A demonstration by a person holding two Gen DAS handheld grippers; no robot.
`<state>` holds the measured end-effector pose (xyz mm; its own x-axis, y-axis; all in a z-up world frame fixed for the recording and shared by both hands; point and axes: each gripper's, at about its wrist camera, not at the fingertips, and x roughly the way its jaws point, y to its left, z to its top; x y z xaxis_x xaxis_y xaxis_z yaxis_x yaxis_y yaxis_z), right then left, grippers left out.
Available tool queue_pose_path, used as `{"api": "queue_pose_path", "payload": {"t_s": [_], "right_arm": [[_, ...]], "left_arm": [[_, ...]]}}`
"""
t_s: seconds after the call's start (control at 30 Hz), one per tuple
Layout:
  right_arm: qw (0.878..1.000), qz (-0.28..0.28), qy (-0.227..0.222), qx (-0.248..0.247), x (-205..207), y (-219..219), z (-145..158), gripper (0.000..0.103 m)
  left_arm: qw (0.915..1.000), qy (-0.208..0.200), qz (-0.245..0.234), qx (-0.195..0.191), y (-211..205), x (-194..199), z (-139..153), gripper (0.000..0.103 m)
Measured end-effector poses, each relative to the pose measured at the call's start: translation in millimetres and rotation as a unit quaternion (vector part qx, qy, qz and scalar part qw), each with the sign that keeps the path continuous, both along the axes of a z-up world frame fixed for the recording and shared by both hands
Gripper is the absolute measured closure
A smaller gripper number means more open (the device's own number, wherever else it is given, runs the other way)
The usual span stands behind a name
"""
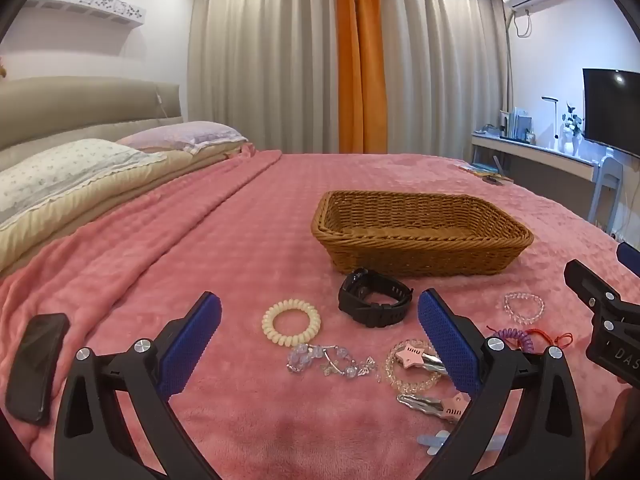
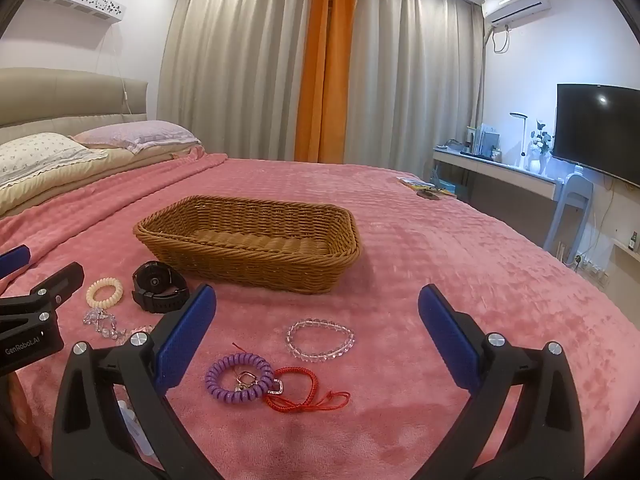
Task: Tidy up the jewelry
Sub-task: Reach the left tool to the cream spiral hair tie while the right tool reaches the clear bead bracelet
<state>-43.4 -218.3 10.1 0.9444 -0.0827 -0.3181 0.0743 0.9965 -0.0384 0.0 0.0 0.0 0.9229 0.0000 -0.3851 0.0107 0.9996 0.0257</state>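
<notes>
Pink blanket (image 1: 248,220) on a bed, bearing one brown wicker basket (image 1: 420,258), nothing visible inside it in either view. Jewelry lies loose on the blanket in front of the basket. Black watch (image 1: 374,298), just before the basket's near wall; cream coil hair tie (image 1: 291,322) to its left, both seen in both views. Left wrist view only: star hair clip (image 1: 416,358) lying on a clear bead ring, second star clip (image 1: 434,404) nearer the camera, black phone (image 1: 38,366) at far left. The pale blue charm bracelet (image 1: 332,364) is clear there, partly hidden in the right wrist view. Right wrist view shows in full: clear bead bracelet (image 2: 320,340), purple coil band (image 2: 239,378), red cord bracelet (image 2: 306,394) touching it. Left gripper (image 1: 320,340): jaws spread wide, holding nothing, above the blanket. Right gripper (image 2: 316,328): likewise wide apart, unladen.
</notes>
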Motion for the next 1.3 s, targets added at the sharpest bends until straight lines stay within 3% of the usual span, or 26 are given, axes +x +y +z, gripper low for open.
{"api": "queue_pose_path", "payload": {"t_s": [0.93,1.13,1.3], "right_arm": [[1.000,-0.002,-0.007,-0.007,-1.2,2.7,0.4,0.007],[1.000,-0.003,0.014,0.006,5.9,-3.2,1.0,0.020],[0.998,0.001,0.050,0.026,15.2,-15.6,3.0,0.030]], "left_arm": [[1.0000,0.002,-0.001,-0.001,-0.4,0.2,0.0,0.007],[0.9975,0.035,-0.017,-0.059,33.6,9.2,10.0,0.008],[0.9944,0.065,-0.028,-0.078,71.5,21.8,23.5,0.013]]}}
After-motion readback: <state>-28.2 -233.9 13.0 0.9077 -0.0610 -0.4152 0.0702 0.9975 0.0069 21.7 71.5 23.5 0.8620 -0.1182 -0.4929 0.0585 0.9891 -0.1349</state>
